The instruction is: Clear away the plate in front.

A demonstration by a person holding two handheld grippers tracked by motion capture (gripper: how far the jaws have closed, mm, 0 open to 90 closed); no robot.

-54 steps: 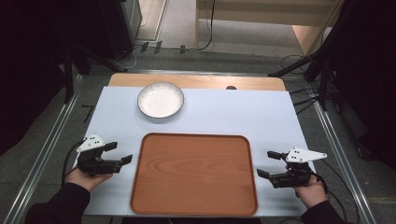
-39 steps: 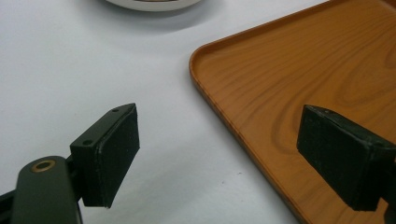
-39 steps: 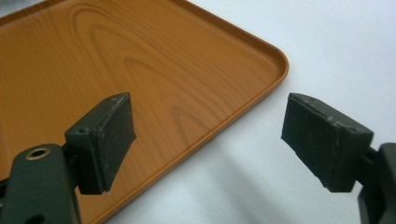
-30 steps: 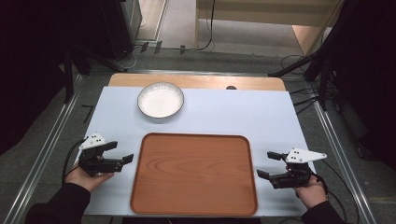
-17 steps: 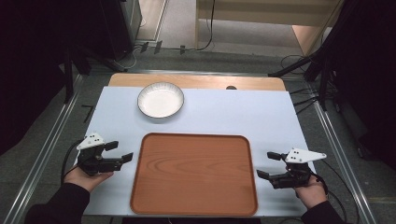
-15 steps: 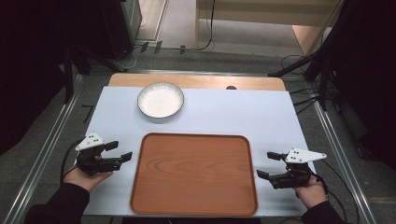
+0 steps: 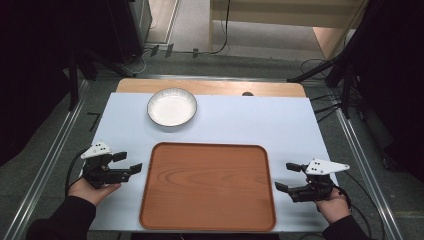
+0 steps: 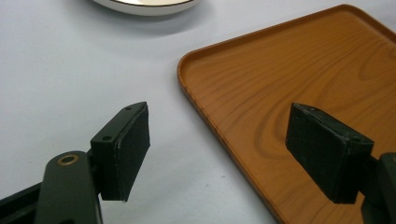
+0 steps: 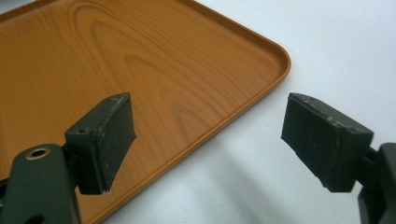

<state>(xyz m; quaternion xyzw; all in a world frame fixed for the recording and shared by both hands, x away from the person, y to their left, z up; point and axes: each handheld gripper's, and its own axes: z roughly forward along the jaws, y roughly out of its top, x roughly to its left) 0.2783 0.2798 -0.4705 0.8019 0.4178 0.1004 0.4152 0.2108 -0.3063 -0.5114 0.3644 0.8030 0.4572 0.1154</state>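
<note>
Left tool has just been opening its jaws on nothing; right tool gapes empty too. Tray lies between them on the tabletop (bowl beyond, nearer the left).

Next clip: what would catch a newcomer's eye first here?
The big wooden tray lying empty at the near middle of the white table. The left gripper and right gripper flank it, both open. A white bowl sits beyond the tray, toward the left.

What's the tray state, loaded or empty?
Empty. The wooden tray shows bare wood grain edge to edge; the white bowl sits apart on the table beyond it.
</note>
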